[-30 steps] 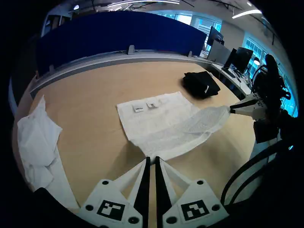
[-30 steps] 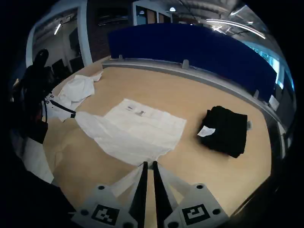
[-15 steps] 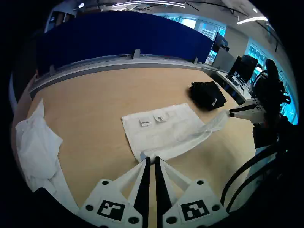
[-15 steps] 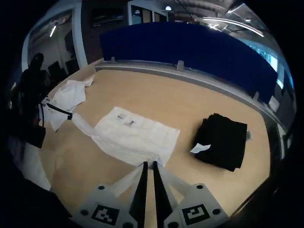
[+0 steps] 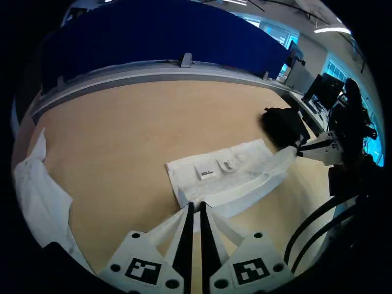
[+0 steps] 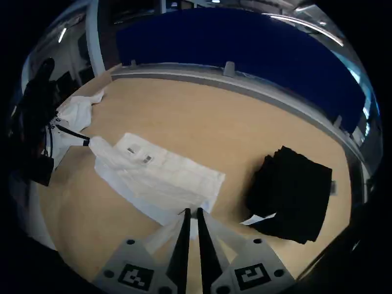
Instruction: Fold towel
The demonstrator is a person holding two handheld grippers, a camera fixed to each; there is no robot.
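Nearest in the left gripper view, one corner of the white towel [image 5: 235, 174] is being pinched by the left gripper [image 5: 196, 211], its jaws almost closed. In the right gripper view, the other near corner is being pinched the same way by the right gripper [image 6: 192, 216], jaws narrow too. The towel's long side is being stretched from one gripper to the other, and the rest is lying flat on the table [image 5: 112, 132], straight ahead of both, so neither gripper is nearer. A push forward is probably being called for. Two small tags [image 5: 206, 172] are being shown on the towel, too small to read. Farther off, a black folded pile [image 6: 294, 191] is lying, then a blue screen [image 5: 147, 39].
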